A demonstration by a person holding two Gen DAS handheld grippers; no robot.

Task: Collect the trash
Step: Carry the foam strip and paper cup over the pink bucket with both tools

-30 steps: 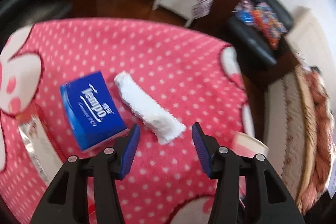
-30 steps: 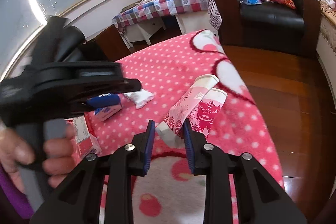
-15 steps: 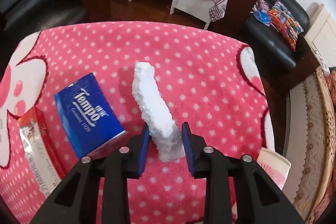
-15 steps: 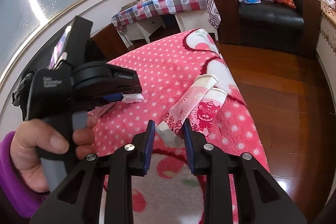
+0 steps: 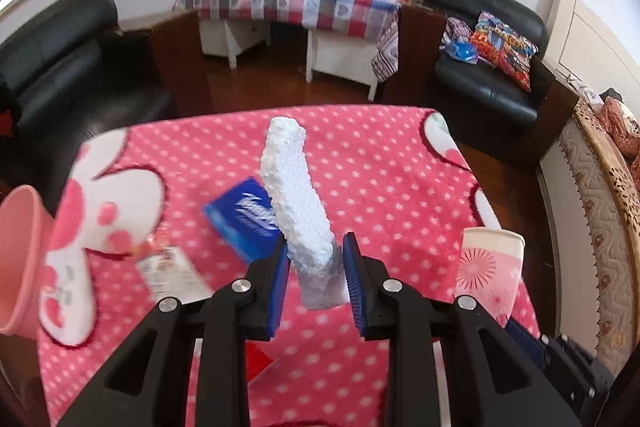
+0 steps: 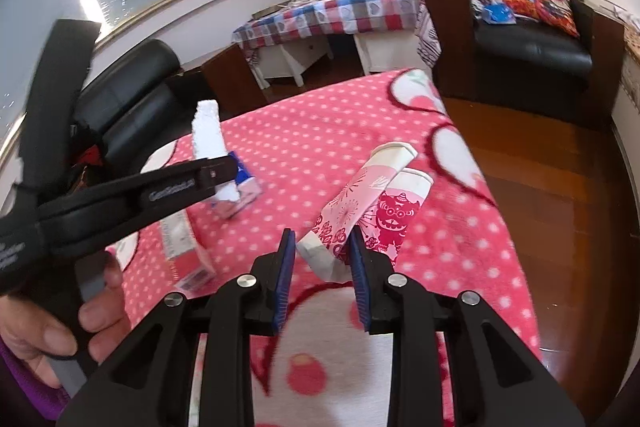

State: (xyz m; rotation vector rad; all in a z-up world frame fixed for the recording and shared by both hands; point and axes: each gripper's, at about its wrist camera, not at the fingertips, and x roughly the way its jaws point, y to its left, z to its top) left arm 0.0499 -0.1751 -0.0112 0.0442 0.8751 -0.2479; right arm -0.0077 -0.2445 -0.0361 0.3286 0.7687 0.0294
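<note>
Foam strip, white and crumbly, is pinched at its lower end in my left gripper, fingers narrowed onto it, raised above the pink dotted blanket. My right gripper clamps two flattened paper cups. On the blanket, the blue tissue pack has blurred lettering.

My R gripper pinches two flattened pink paper cups; L gripper lifts rough white foam strip above pink dotted blanket.
</note>
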